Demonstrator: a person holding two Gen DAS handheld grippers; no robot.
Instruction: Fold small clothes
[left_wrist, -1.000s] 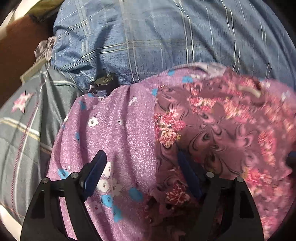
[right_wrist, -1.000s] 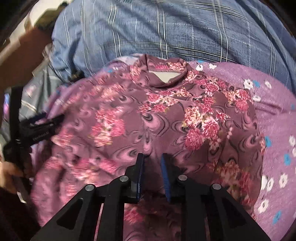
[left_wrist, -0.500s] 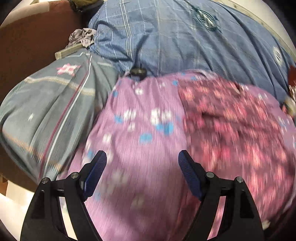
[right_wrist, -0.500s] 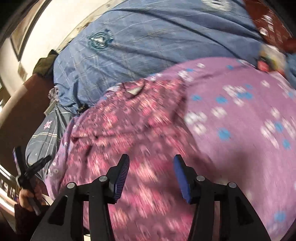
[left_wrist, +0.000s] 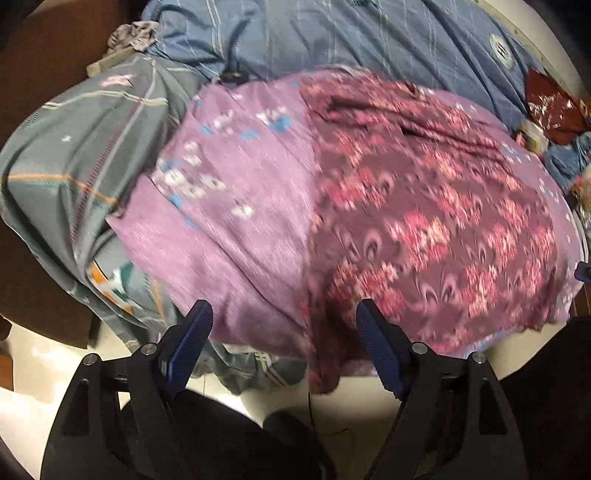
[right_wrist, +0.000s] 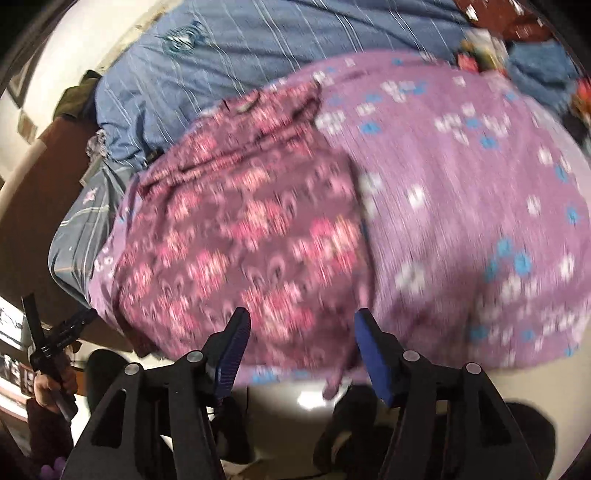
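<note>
A maroon floral top (left_wrist: 424, 206) lies spread on a lilac flowered sheet (left_wrist: 236, 206), its lower hem hanging over the bed's near edge. In the right wrist view the top (right_wrist: 236, 229) shows at centre left with its collar at the far end. My left gripper (left_wrist: 284, 339) is open and empty, held off the bed's near edge above the floor. My right gripper (right_wrist: 299, 343) is open and empty, also back from the edge. The left gripper also shows in the right wrist view (right_wrist: 55, 332) at far left, in a hand. Both views are motion-blurred.
A blue checked quilt (left_wrist: 351, 40) lies behind the sheet. A grey-green striped pillow (left_wrist: 74, 147) sits at the left. Dark red cloth and small items (left_wrist: 550, 107) lie at the far right. Pale floor (right_wrist: 295, 398) and dark feet show below the bed edge.
The right gripper opened and let go of the top's hem. Both grippers pulled back from the bed, past its near edge. The top stays on the sheet.
</note>
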